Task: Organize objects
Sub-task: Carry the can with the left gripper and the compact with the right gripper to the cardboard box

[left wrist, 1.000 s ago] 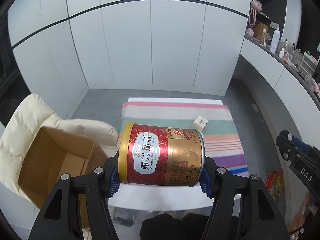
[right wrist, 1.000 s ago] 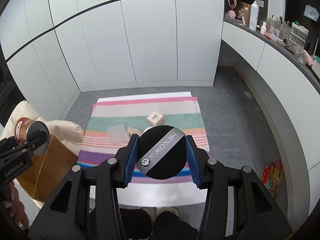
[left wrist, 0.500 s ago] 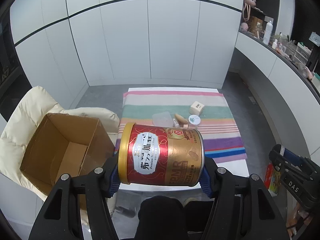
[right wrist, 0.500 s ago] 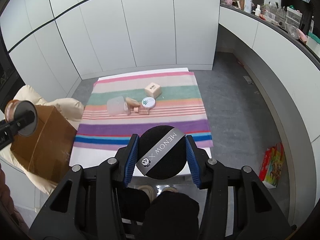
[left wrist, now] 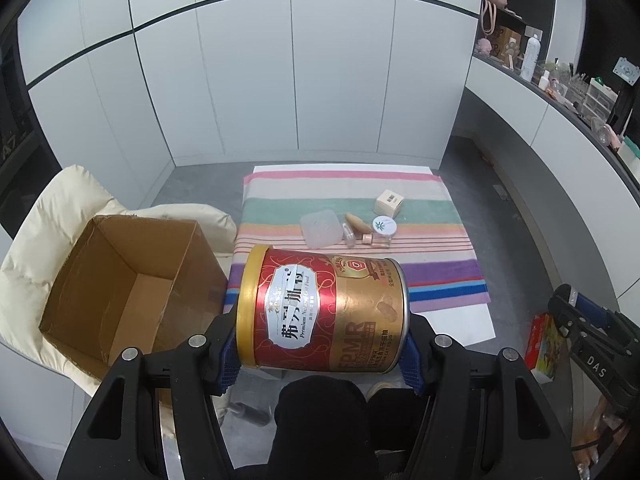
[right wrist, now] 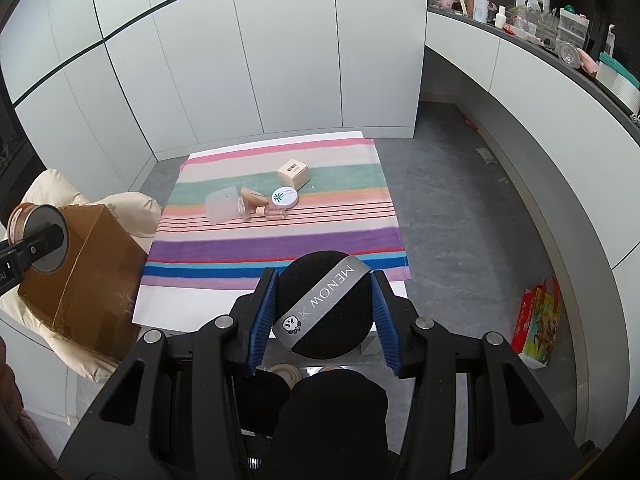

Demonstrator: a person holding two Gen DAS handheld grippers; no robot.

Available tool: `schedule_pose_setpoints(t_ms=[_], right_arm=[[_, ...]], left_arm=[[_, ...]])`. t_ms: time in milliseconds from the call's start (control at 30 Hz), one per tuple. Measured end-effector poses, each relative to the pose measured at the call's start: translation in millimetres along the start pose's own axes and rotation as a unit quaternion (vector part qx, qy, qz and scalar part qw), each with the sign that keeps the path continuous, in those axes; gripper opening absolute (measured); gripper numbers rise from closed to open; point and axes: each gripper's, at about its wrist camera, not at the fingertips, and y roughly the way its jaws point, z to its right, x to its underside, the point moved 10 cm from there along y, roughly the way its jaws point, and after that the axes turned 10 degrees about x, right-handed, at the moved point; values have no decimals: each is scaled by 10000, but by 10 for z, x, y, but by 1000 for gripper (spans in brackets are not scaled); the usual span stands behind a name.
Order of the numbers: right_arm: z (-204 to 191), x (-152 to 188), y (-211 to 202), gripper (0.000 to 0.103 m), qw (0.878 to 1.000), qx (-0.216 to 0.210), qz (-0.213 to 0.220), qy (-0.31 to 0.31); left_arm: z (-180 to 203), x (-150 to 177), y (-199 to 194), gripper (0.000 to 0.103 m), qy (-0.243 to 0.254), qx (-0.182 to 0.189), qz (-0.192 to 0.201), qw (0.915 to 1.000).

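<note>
A: Left gripper (left wrist: pixel 322 354) — status?
B: Blue pads clamped on both ends of the red-and-gold can (left wrist: pixel 324 312), which lies sideways between them, gold lid end to the left. It hangs in the air beside the open cardboard box (left wrist: pixel 120 280); in the right wrist view the can (right wrist: pixel 38 236) shows only its metal base, part covered by a finger.

A: Right gripper (right wrist: pixel 323 316)?
B: Pinching the black round puff (right wrist: pixel 326 304) at its sides, grey "MENOW X" strap slanting across the face. Held off the table, above its near edge.

A: What remains on the table?
B: On the striped cloth (right wrist: pixel 276 240), around mid-cloth: a frosted clear case (right wrist: pixel 222 204), a beige tube-like item (right wrist: pixel 254 197), a small glass bottle (right wrist: pixel 274 213) with the white round lid (right wrist: pixel 285 197) just behind it, all touching or nearly so. A small beige carton (right wrist: pixel 294 173) stands nearer the far edge. Whether tube and bottle are one item — cannot tell.

A: Box contents?
B: Inside looks bare as far as seen; its near corner is hidden by the left gripper. The box sits on a cream padded jacket (left wrist: pixel 60 208). The white table (right wrist: pixel 160 304) shows only at its edges, and the person's dark-clad knees (right wrist: pixel 332 400) cover the front.
</note>
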Motion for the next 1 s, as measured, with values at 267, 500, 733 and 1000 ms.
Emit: schedule_pose_setpoints(t_ms=[267, 500, 733, 1000], right_arm=[[-123, 36, 23, 48, 9999, -43, -67, -146], [-382, 81, 72, 48, 9989, -180, -165, -397], [-812, 74, 49, 48, 9962, -439, -107, -745], [-1430, 108, -16, 48, 9896, -803, -43, -1192]], left_arm=[[-183, 59, 37, 64, -183, -72, -73, 9998], [-357, 135, 34, 64, -290, -118, -111, 9994], [-766, 259, -79, 64, -599, -335, -90, 9976], [-1240, 450, -232, 64, -922, -611, -86, 9938]])
